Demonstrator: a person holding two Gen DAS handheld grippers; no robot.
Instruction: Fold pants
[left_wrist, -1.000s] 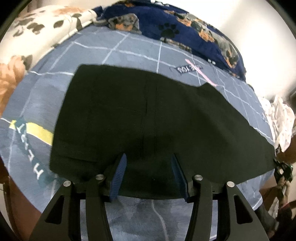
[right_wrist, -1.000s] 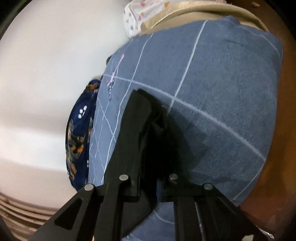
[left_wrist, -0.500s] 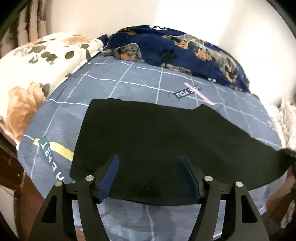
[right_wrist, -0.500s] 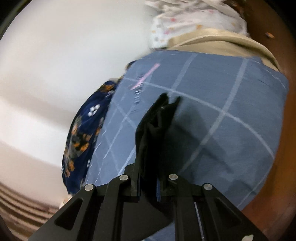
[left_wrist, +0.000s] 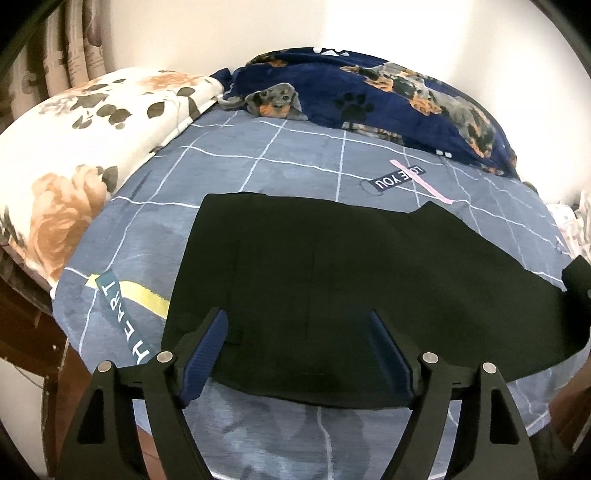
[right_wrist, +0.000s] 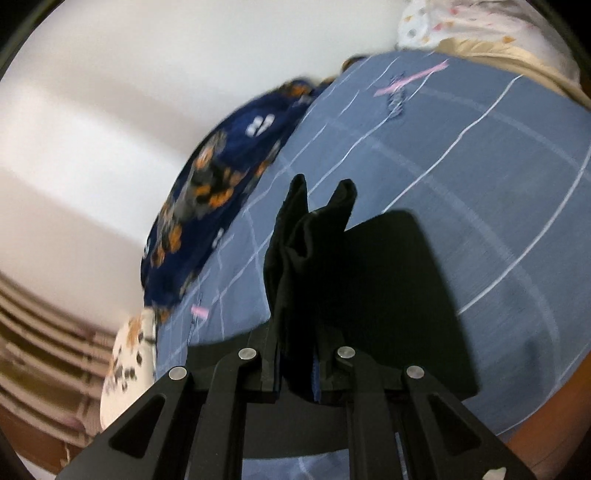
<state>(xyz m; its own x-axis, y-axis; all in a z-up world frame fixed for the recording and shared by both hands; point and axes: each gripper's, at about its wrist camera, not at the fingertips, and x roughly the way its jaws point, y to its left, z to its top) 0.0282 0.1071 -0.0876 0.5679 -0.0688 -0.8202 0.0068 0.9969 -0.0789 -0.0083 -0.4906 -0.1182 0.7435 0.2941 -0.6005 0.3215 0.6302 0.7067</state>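
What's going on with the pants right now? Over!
Left gripper opening, nothing pinched. Right gripper shut on pants, end lifted. Nothing blocking on the bedsheet.

1. The pants (left_wrist: 332, 280) are plain black
2. The bed sheet (left_wrist: 295, 166) is grey-blue with a grid of thin white lines, a yellow stripe and a pink stripe
3. The blanket (left_wrist: 388, 96) is dark navy with grey-orange dogs and black paw prints
4. The pillow (left_wrist: 81, 125) is cream with orange flowers and brown leaves
5. The claw pads (left_wrist: 205, 360) are blue on a black frame

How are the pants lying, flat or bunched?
Mostly flat: the pants spread across the bed; one end is lifted, pinched in the right tongs.
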